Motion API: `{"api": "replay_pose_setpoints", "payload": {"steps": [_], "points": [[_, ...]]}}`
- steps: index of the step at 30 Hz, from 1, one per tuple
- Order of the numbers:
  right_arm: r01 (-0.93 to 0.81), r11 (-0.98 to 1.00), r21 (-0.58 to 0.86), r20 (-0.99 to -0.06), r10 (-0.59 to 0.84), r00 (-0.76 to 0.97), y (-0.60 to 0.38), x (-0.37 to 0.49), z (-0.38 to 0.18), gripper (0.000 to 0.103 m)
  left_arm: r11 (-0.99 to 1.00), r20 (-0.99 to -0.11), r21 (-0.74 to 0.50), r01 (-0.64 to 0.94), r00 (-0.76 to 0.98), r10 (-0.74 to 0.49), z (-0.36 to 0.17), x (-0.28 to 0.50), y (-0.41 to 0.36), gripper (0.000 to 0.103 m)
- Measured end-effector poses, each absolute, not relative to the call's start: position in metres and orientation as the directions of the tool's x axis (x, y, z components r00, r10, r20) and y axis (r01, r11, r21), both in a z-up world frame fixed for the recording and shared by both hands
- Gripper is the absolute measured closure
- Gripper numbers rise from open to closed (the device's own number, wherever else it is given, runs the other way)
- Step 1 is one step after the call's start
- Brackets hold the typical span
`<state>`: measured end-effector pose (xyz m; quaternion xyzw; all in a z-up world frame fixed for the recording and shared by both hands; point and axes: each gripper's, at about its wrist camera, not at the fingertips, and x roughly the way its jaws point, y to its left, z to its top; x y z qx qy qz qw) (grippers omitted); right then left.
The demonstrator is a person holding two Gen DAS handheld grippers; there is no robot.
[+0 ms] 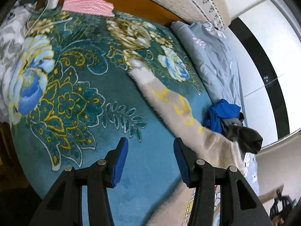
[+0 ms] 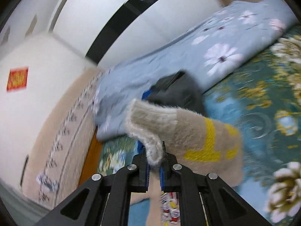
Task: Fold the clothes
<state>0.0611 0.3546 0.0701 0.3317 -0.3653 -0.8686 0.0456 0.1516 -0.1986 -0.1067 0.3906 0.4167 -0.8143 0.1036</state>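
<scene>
A fuzzy beige sweater with yellow letters lies on the teal floral blanket [image 1: 79, 98]. One sleeve [image 1: 169, 101] stretches across the blanket, past the right finger of my left gripper [image 1: 150, 150], which is open and empty above the blanket. My right gripper [image 2: 154, 162] is shut on the cuff [image 2: 150, 131] of the other beige sleeve [image 2: 197, 141] and holds it lifted above the blanket [image 2: 263, 113]. The sweater's printed body [image 2: 169, 211] shows below the gripper.
A folded pink knit [image 1: 88, 4] lies at the blanket's far edge. A blue garment [image 1: 218, 114] and a dark grey one [image 1: 242, 133] are piled by a light-blue floral quilt [image 1: 212, 56]. A white wardrobe [image 2: 94, 18] stands beyond the bed.
</scene>
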Motion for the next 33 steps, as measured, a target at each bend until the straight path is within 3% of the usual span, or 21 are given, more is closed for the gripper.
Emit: {"api": "replay_pose_setpoints", "payload": {"steps": [6,13,22,24,25,26,33], "points": [[-0.128,-0.845,0.519,-0.699,-0.333,-0.633,0.241,-0.002,0.021,0.094,-0.579,-0.715,-0.636,0.510,-0.671,0.195,-0.130,0.143,-0.218,0.052],[-0.210,-0.914,0.347,-0.848,-0.210,-0.486,0.163,-0.052,-0.057,0.094,-0.553,-0.703,-0.659,0.511,-0.680,0.210,-0.138,0.124,-0.250,0.052],[-0.302,-0.915,0.269,-0.919,-0.150,-0.365,0.147,-0.071,-0.112,0.089,-0.508,-0.686,-0.694,0.510,-0.681,0.254,-0.151,0.091,-0.280,0.052],[-0.285,-0.908,0.307,-0.911,-0.194,-0.363,0.149,-0.071,-0.116,0.078,-0.483,-0.677,-0.711,0.511,-0.683,0.273,-0.157,0.081,-0.284,0.052],[-0.264,-0.898,0.351,-0.901,-0.247,-0.357,0.150,-0.071,-0.118,0.056,-0.470,-0.675,-0.717,0.515,-0.682,0.282,-0.161,0.075,-0.285,0.052],[-0.233,-0.885,0.402,-0.885,-0.311,-0.346,0.149,-0.071,-0.118,0.041,-0.460,-0.672,-0.722,0.517,-0.682,0.290,-0.163,0.069,-0.286,0.052],[-0.114,-0.856,0.504,-0.810,-0.423,-0.405,0.166,-0.049,-0.075,0.042,-0.416,-0.677,-0.730,0.543,-0.658,0.329,-0.182,0.031,-0.289,0.052]]}}
